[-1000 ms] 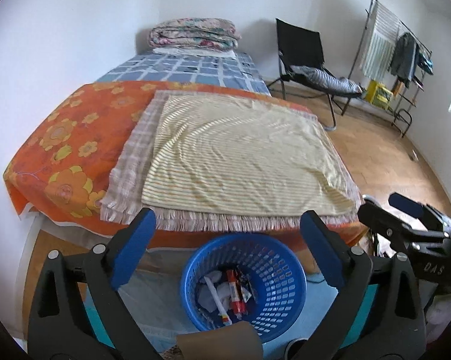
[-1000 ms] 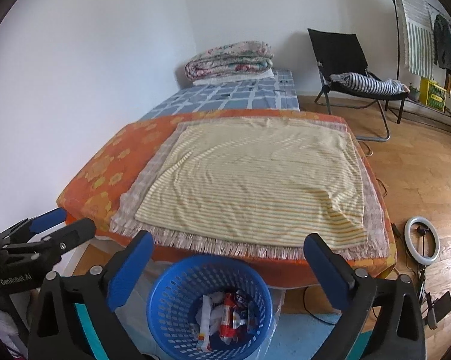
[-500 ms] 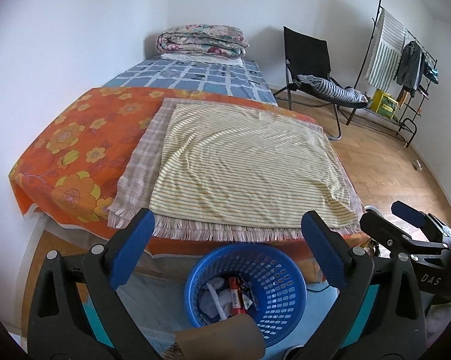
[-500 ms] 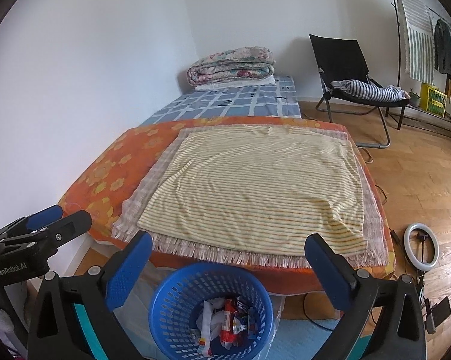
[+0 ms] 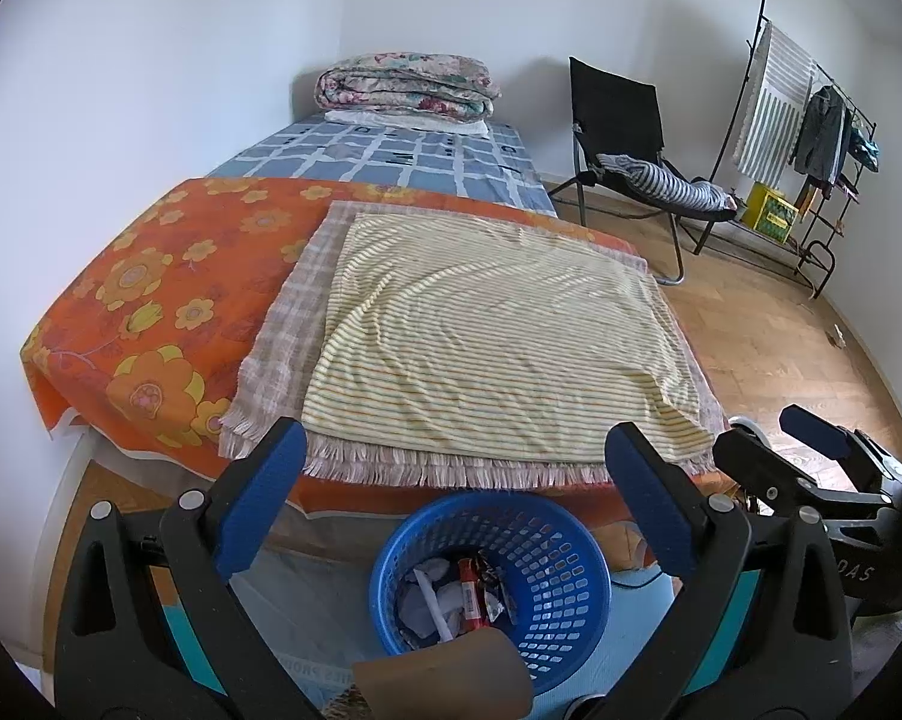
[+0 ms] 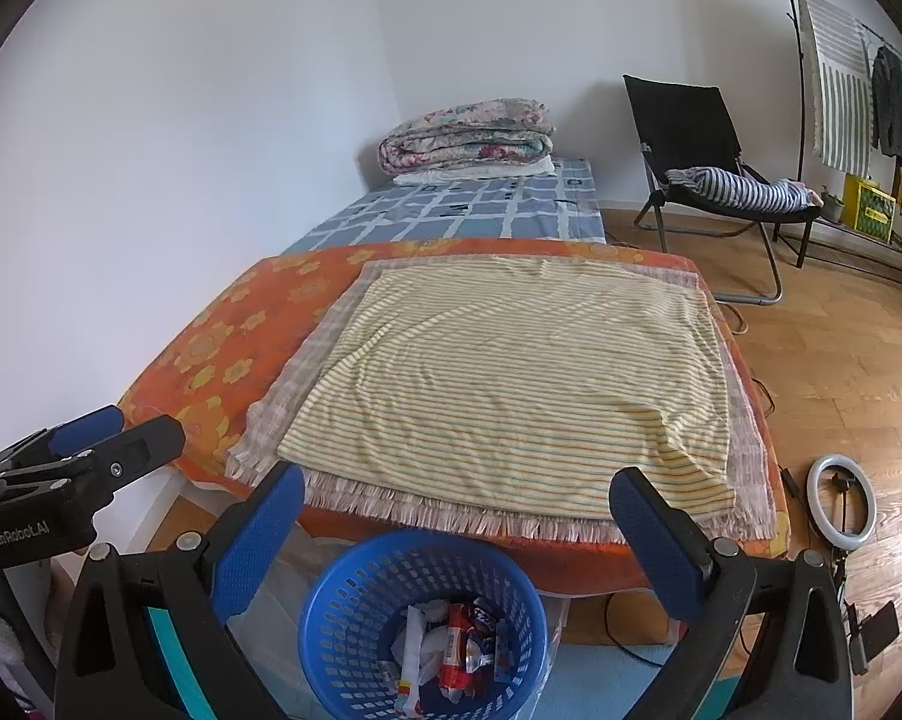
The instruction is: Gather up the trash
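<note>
A blue plastic basket [image 5: 562,564] stands on the floor at the foot of the bed; it also shows in the right wrist view [image 6: 355,594]. Inside lie trash pieces [image 5: 460,597]: crumpled white paper and red snack wrappers [image 6: 457,648]. My left gripper [image 5: 451,468] is open and empty, held above the basket. My right gripper [image 6: 457,510] is open and empty, also above the basket. Each gripper shows in the other's view, the right one [image 5: 811,468] at the right, the left one [image 6: 85,462] at the left. No trash shows on the bed.
The bed [image 5: 151,276] carries an orange flowered sheet, a striped yellow cloth [image 5: 493,336] and a folded quilt [image 5: 403,87] at the far end. A black chair [image 5: 625,126] and clothes rack [image 5: 811,108] stand at right. A ring light [image 6: 841,504] lies on the wooden floor.
Both grippers have risen and pulled back a little from the basket, which sits lower and smaller in both views. Both stay open and empty.
</note>
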Motion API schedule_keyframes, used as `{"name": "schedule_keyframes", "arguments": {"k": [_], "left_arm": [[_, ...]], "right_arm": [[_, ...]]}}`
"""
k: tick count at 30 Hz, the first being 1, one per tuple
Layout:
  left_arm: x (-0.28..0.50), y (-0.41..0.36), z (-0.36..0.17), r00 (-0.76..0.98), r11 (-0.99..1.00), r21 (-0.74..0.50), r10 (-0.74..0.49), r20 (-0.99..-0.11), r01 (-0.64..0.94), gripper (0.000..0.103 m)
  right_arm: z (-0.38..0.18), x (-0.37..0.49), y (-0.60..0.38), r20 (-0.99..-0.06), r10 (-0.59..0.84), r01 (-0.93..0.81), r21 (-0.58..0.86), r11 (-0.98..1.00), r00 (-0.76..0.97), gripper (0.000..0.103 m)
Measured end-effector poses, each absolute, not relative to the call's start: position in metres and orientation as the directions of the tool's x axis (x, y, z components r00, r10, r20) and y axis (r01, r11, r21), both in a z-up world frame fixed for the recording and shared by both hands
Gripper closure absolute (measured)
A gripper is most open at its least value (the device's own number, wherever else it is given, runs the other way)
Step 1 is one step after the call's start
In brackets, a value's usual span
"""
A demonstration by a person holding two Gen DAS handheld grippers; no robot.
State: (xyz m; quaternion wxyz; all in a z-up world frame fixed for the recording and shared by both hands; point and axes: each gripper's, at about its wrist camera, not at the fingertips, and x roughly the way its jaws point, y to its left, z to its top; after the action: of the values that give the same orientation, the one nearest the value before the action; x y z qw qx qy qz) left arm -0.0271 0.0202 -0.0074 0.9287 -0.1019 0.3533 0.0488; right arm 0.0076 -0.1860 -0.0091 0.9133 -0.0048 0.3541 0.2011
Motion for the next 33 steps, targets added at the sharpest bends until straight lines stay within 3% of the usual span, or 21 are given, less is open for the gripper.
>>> {"name": "schedule_keyframes", "arguments": {"k": [33], "left_arm": [[-0.0277,0.015,0.0008,0.752,0.975,-0.154,0.019,-0.659,-0.159,0.001]], "right_arm": [[-0.0123,0.0052,-0.1898,-0.65,0.37,-0.365,0.15,0.919,0.664,0.0]]}}
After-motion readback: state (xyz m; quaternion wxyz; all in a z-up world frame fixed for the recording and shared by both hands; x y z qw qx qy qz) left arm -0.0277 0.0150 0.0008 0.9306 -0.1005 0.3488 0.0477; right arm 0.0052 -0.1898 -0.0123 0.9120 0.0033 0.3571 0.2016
